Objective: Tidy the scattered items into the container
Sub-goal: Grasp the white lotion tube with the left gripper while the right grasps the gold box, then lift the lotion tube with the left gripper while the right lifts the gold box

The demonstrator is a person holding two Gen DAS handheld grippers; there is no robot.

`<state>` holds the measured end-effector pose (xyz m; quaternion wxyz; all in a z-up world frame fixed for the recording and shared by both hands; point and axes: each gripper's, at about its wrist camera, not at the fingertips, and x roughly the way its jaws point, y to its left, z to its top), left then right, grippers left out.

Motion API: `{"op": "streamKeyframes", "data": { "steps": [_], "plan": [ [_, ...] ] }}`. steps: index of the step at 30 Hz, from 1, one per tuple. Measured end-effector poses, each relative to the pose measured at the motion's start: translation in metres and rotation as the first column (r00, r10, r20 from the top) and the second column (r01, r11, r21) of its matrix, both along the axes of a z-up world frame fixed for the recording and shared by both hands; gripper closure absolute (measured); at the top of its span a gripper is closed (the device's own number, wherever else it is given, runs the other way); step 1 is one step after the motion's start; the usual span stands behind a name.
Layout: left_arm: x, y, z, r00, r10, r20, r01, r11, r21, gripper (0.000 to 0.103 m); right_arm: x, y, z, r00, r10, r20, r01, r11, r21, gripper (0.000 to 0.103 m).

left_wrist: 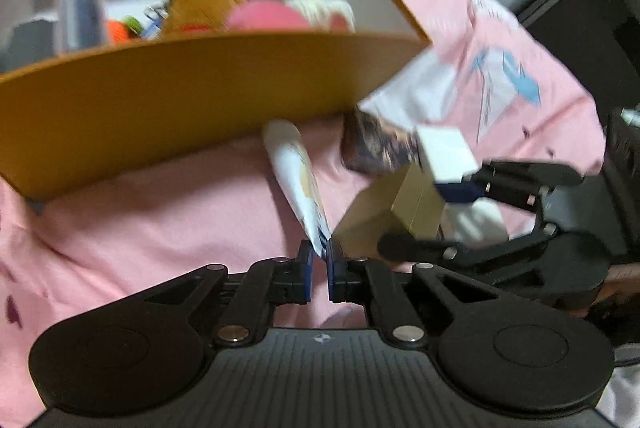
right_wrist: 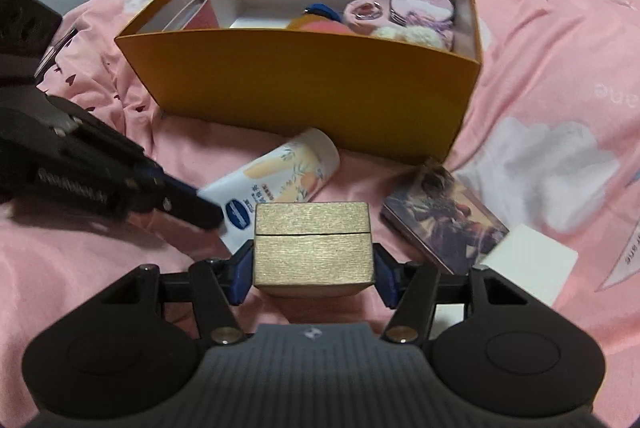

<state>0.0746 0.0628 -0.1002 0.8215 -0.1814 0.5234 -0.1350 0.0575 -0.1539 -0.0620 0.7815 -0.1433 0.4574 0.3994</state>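
Jaws: left gripper (left_wrist: 319, 253) clamped on the tube's (right_wrist: 276, 180) crimped end, right gripper (right_wrist: 314, 266) closed around the gold box (right_wrist: 312, 248), both on the bedding beside the carton (right_wrist: 312, 84); pick-up step judged in hand, lifts over its rim required next.

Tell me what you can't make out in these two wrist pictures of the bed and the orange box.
- Orange box contents: in the right wrist view its front wall hides the lower items; in the left wrist view motion blur smears them.
- Lotion tube: its crimped end is covered by the left tongs; the small label print is unreadable.
- Gold box in the right tongs: its underside is hidden.
- White box: partly behind the right tongs' arm.
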Motion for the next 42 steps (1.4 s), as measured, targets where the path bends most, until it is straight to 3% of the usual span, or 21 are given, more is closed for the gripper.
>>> {"op": "streamKeyframes", "data": {
  "steps": [6, 12, 17, 21, 29, 36, 40, 42],
  "plan": [
    [0.005, -0.004, -0.005, 1.0, 0.005, 0.011, -0.005, 1.0, 0.006, 0.096, 0.007, 0.009, -0.003, 1.0, -0.009, 0.006, 0.009, 1.0, 0.007, 0.041],
    [0.01, -0.022, -0.023, 0.995, -0.063, -0.08, 0.07, 0.994, 0.081, 0.095, 0.011, 0.013, -0.011, 1.0, -0.012, -0.017, 0.012, 1.0, 0.0, 0.041],
    [0.008, -0.021, -0.025, 0.995, -0.062, -0.083, 0.069, 0.994, 0.081, 0.095, 0.01, 0.012, -0.013, 1.0, -0.011, -0.025, 0.011, 1.0, -0.005, 0.041],
    [0.004, -0.018, -0.017, 0.999, -0.035, -0.033, 0.038, 0.993, 0.111, 0.098, 0.008, 0.013, -0.015, 0.999, -0.011, -0.031, 0.011, 1.0, -0.021, 0.041],
    [-0.011, -0.01, 0.024, 0.988, 0.014, 0.155, -0.046, 0.977, 0.208, 0.101, 0.005, 0.01, -0.01, 0.999, -0.026, -0.027, 0.025, 1.0, -0.018, 0.041],
    [-0.022, -0.007, 0.056, 0.974, 0.014, 0.226, -0.063, 0.975, 0.215, 0.103, 0.006, 0.008, 0.01, 1.0, -0.019, 0.004, 0.019, 0.999, 0.036, 0.041],
    [-0.018, -0.007, 0.046, 0.991, 0.02, 0.133, -0.048, 0.976, 0.211, 0.1, 0.008, 0.013, 0.008, 1.0, -0.02, 0.018, 0.02, 1.0, 0.01, 0.041],
    [-0.015, -0.007, 0.035, 0.995, 0.04, 0.092, -0.059, 0.976, 0.211, 0.088, 0.009, 0.015, 0.003, 1.0, -0.022, 0.013, 0.022, 1.0, -0.005, 0.041]
  ]
}}
